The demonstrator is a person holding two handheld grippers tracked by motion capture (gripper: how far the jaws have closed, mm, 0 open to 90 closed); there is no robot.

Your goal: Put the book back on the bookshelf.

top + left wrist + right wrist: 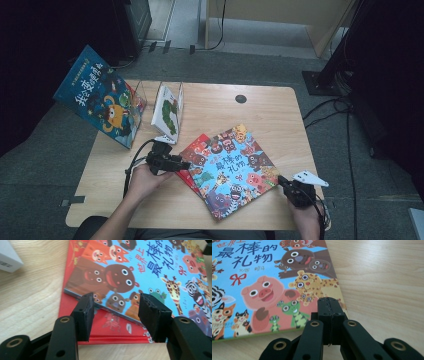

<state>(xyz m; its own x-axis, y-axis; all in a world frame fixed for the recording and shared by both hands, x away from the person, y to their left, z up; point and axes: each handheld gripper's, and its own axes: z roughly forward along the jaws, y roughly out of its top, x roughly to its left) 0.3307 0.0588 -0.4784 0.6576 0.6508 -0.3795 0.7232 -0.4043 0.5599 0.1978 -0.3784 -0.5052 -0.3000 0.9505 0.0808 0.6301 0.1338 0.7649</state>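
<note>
A blue picture book (232, 170) with cartoon animals lies flat near the table's front, on top of a red book (196, 143). My left gripper (185, 164) is open at the blue book's left edge. In the left gripper view its jaws (116, 302) straddle that edge of the blue book (155, 270), with the red book (112, 327) beneath them. My right gripper (281, 180) is shut at the blue book's right corner. In the right gripper view its closed jaws (329, 301) sit over the corner of the blue book (262, 277), and nothing shows between them.
A dark blue picture book (100, 95) leans tilted at the table's (265, 115) back left. A white book with a green picture (167, 112) stands upright in a clear holder beside it. A round cable hole (241, 99) sits at the back.
</note>
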